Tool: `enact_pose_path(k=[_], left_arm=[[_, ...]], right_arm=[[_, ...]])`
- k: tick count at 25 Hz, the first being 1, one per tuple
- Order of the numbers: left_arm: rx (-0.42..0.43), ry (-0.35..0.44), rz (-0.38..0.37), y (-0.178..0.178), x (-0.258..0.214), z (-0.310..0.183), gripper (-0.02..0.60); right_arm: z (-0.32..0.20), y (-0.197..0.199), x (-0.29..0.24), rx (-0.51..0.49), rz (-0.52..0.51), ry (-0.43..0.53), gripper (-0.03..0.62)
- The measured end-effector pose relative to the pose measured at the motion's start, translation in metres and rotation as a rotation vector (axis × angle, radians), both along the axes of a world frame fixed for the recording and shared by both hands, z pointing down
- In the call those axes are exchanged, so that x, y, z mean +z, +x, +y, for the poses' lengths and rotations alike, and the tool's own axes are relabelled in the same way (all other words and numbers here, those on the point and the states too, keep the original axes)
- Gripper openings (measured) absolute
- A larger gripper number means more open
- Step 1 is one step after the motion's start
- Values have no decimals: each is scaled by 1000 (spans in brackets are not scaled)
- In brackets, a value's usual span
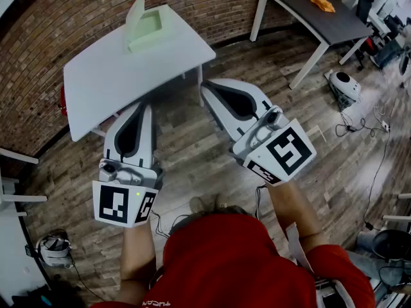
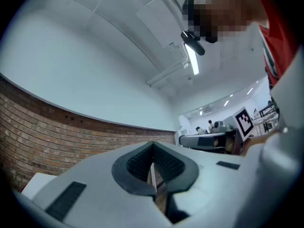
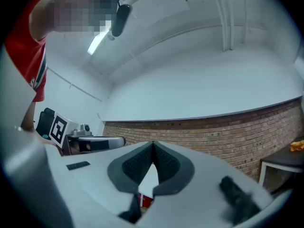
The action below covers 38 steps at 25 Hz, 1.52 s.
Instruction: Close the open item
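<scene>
Pale green box (image 1: 148,29), lid raised, is set at the far edge of the table (image 1: 122,76); left hand-held gripper (image 1: 146,107) and right hand-held gripper (image 1: 208,87) are held shut, empty, before its near edge, left judged nearer.

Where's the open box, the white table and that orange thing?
open box (image 1: 149,27): head view, its tray.
white table (image 1: 128,76): head view, bare top.
orange thing (image 1: 322,2): head view, its middle.

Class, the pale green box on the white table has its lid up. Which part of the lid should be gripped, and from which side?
Probably the free top edge of the lid, from above: it stands nearly upright along the left side of the box in the head view, leaving that edge exposed.
</scene>
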State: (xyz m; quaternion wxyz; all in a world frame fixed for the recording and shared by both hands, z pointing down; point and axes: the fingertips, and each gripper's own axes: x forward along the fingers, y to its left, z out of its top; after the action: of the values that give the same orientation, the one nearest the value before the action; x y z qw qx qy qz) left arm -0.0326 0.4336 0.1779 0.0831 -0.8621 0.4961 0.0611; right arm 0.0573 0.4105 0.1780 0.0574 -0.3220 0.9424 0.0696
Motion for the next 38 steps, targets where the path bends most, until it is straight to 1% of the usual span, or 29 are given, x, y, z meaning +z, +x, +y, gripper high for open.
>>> enact_pose_path(k=[5,10,19,27,31,38], left_arm=[[2,-3,-5,0,4,1,14],[-2,-11,-11,0,5,3,14],[-29,-19,-19,5,11,0,13],[-70,-20,-44,19,14,-13,14],[-106,-17,-52,24,15,-18,14],[-147,-11,-51,22,11,-30,14]], right_arm=[[1,-1,4,-6,3,-1,31],[7,-6,4,-53,-32,-29,32],[6,7,8,-61,-47,-33,31],[-6,32,15,-66,-24,-37,31],[-14,45,18,-73,-12,-40,31],[-30,51,18,-83,-1,-48,31]])
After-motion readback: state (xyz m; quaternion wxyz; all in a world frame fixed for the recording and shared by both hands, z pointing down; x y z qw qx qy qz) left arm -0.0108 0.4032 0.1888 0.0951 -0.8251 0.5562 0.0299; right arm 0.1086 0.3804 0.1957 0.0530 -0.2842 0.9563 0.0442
